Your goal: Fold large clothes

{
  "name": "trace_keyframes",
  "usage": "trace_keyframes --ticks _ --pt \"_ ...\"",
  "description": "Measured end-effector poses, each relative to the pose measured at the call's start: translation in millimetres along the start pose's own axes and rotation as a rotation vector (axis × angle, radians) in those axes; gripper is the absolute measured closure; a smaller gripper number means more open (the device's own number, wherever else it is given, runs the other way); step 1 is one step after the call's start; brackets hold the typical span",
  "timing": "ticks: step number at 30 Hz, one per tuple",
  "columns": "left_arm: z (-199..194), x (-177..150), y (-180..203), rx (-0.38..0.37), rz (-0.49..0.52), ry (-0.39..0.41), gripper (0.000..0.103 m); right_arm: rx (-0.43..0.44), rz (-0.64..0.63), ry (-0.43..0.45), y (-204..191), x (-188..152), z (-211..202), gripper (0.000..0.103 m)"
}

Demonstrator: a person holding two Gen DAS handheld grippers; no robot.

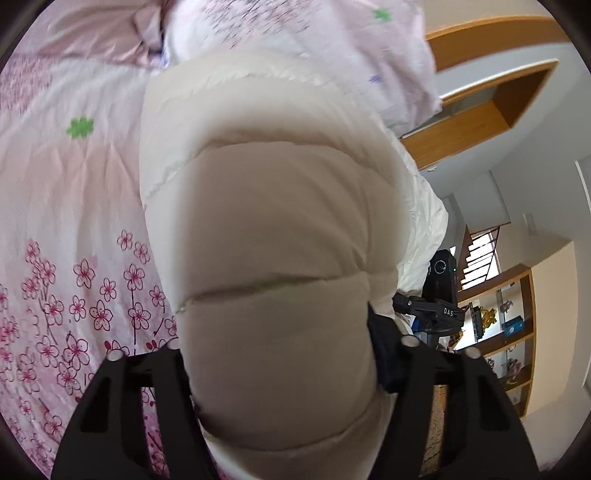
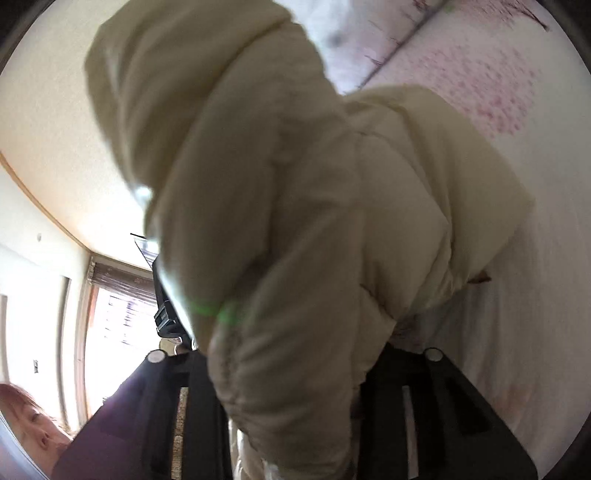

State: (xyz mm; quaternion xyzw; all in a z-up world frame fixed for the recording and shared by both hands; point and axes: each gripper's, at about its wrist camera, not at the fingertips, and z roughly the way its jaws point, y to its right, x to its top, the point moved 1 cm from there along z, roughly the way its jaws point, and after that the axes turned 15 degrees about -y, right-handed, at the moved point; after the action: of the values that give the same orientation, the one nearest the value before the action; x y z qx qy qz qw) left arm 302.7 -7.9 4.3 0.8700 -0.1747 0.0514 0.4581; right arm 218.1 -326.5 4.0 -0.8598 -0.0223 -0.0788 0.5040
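A: Item under work: one cream puffer jacket [image 1: 266, 229], lying on the pink floral bedsheet [image 1: 74, 206]. We take the jacket as our landmark.

B: Tong status?

A: Left gripper [image 1: 280, 350]: jaws part-way closed, pads pressing a thick quilted section of the jacket. Right gripper [image 2: 295, 356]: jaws narrower, clamped on a bunched fold of the same jacket.

B: Step in hand?

A: We judge it the grasp that precedes a fold. Next we would lift both held sections together and carry them across the jacket body, keeping both grips even; the slick padding may slip.

B: Count?

A: One jacket, two grippers, one sheet. Beyond the jacket's far end, one floral quilt [image 1: 332, 33]. To its right, one wooden shelf unit [image 1: 517, 332].
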Motion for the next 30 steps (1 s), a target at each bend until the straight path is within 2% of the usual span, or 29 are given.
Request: trace_keyframes --ticks 3,9,17,21,22,24,28,30 --pt "-10.6 -3.7 8.6 0.006 0.032 0.032 0.049 -0.007 -0.021 0.006 -16.2 -1.2 2.1 0.079" --pt "-48.0 -12.6 14.8 0.030 0.065 0.110 0.051 -0.024 -0.101 0.004 -57.6 4.6 13.5 0.079" --pt "-109.9 -28.6 -8.4 0.113 0.012 0.246 0.051 -0.015 -0.165 -0.046 -99.4 40.0 72.1 0.079" --pt "-126.0 -32.1 -33.1 0.158 -0.042 0.266 0.051 -0.022 -0.137 -0.067 -96.1 57.8 102.9 0.079" --pt "-128.3 -31.8 -43.0 0.169 -0.057 0.265 0.051 -0.029 -0.126 -0.072 -83.2 62.4 98.4 0.079" --pt "-129.6 -31.4 -59.2 0.195 -0.096 0.252 0.051 -0.053 -0.093 -0.085 -76.9 67.3 115.7 0.079" --pt "-127.7 -30.1 -83.7 0.188 -0.145 0.233 0.051 -0.074 -0.010 -0.094 -58.9 77.4 133.4 0.077" --pt "-126.8 -29.8 -88.7 0.211 -0.146 0.221 0.049 -0.095 0.012 -0.095 -55.5 75.2 133.6 0.074"
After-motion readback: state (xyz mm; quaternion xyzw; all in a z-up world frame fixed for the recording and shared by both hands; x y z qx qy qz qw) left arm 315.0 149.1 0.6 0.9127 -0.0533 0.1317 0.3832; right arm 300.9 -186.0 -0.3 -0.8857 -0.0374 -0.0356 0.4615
